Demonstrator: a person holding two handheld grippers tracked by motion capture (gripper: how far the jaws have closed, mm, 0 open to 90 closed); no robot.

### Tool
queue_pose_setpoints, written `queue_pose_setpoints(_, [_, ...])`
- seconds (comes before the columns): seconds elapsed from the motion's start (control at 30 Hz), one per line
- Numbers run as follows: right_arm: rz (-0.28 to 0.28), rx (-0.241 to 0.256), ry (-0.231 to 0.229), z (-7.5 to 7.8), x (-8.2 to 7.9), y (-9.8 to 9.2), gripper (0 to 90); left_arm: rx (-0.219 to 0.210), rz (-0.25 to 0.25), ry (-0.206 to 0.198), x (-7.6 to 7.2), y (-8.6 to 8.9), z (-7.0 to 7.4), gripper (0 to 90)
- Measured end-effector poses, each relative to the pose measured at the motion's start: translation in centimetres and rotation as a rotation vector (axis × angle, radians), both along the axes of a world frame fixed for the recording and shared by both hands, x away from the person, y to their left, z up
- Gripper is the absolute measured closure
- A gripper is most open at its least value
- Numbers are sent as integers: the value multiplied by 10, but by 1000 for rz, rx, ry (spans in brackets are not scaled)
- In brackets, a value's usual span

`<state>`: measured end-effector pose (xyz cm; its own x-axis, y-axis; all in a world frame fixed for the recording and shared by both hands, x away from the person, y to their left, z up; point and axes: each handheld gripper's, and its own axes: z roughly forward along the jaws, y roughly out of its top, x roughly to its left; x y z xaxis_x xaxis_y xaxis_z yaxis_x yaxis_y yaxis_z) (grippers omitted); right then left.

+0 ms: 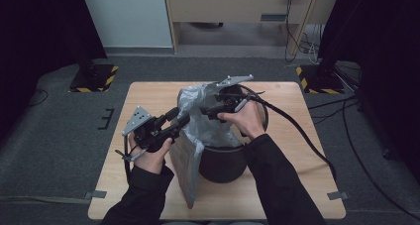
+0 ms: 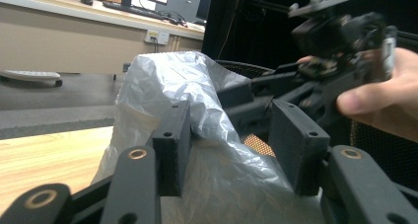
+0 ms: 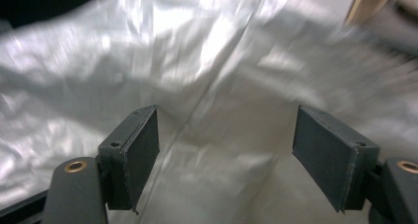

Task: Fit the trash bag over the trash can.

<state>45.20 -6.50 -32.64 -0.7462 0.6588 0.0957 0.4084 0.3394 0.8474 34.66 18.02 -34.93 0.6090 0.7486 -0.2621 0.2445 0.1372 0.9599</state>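
A crinkled grey plastic bag [image 1: 194,117] is draped over a black mesh bin [image 1: 223,166] at the middle of the wooden table [image 1: 148,93]; part of it hangs down the bin's left side. My left gripper [image 1: 182,119] reaches in from the left, open, with a fold of the bag [image 2: 167,86] lying between its pads [image 2: 172,145]. My right gripper [image 1: 207,111] is at the bag's top over the bin, open, facing the plastic [image 3: 197,61] at close range. In the left gripper view the right gripper [image 2: 276,93] and its hand are just beyond the bag.
The right gripper's cable [image 1: 297,131] trails across the table's right side to the floor. Striped stand bases [image 1: 94,79] sit on the carpet at both far corners. A wooden desk [image 1: 237,7] stands behind. Bare tabletop lies left and right of the bin.
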Motion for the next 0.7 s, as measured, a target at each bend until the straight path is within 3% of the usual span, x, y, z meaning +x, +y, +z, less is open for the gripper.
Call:
queue_pose_setpoints(0.2, [-59, 93, -124, 11, 0, -7, 277, 10, 23, -9, -3, 2, 2, 612])
queue_pose_setpoints(0.4, [-74, 189, -203, 23, -4, -15, 298, 17, 67, -27, -8, 2, 4, 734])
queue_pose_setpoints(0.5, [-72, 240, -233, 31, -8, -22, 311, -8, 42, -40, -8, 3, 6, 822])
queue_pose_setpoints(0.7, [-90, 322, -295, 50, -13, -42, 330, 1, -16, -65, -9, -6, 9, 872])
